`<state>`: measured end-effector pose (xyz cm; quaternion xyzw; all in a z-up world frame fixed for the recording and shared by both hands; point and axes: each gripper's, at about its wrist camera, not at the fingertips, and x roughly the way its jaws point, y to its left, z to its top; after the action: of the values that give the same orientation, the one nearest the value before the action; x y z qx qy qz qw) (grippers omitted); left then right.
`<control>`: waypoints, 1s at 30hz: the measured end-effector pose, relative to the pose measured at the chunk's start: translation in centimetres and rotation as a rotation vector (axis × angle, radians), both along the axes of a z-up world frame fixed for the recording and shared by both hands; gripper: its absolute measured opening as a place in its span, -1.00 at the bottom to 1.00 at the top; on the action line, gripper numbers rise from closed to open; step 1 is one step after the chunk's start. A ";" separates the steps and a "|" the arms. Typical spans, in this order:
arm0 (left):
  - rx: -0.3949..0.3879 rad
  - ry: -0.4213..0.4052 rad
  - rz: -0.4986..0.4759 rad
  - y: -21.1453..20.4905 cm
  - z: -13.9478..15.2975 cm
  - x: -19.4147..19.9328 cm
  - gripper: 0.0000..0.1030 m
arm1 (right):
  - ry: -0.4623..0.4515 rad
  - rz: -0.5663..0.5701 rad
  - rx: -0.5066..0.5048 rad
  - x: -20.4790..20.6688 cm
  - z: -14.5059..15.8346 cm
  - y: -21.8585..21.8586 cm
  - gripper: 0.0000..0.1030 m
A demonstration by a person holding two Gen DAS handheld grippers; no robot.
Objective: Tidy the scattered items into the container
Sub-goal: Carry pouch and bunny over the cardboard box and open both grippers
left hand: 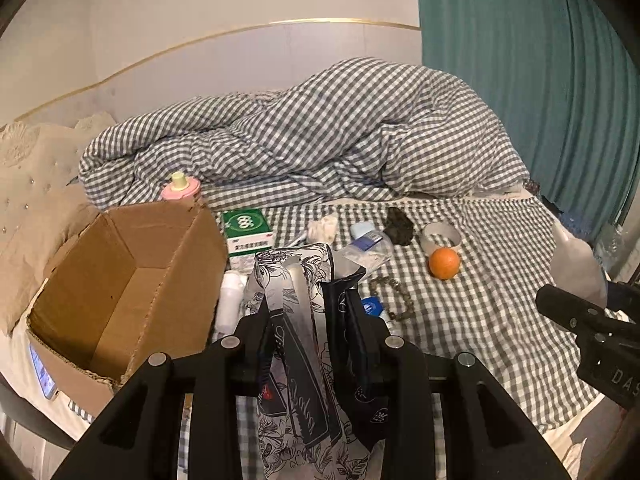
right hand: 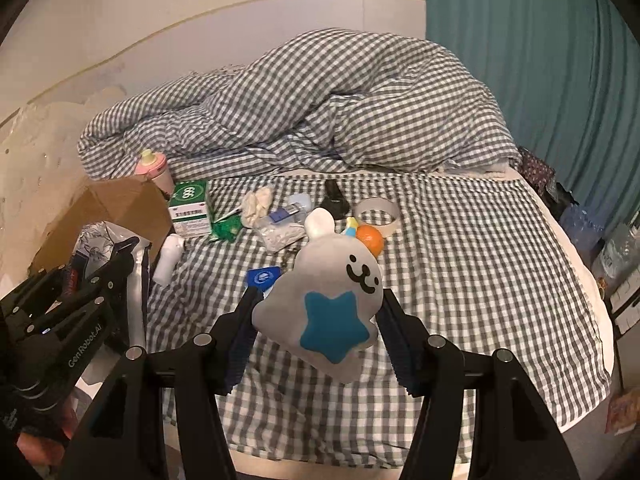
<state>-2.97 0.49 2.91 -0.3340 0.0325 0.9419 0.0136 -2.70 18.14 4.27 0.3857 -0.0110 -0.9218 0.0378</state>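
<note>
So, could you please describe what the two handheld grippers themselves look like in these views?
Both are matte black plastic with angular, ribbed linkage arms and round silver pivot pins. The left gripper carries white "GenRobot.AI" lettering on its side. The right gripper has dark blue ridged pads lining its fingers. No cables or sleeves show.

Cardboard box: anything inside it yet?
In the left wrist view the cardboard box shows only bare brown walls and floor; nothing lies inside. Its near right corner is hidden behind the box's own wall and the patterned bag held in the left gripper.
</note>
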 end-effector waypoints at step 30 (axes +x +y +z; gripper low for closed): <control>0.005 -0.128 0.425 -26.6 -4.4 -7.9 0.90 | -0.110 0.451 -0.053 -17.9 -2.8 -32.0 0.82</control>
<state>-10.89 -26.16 -1.46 -0.3923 -0.0417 0.9006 -0.1823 -20.62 -13.90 1.43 0.4270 0.0493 -0.8670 0.2522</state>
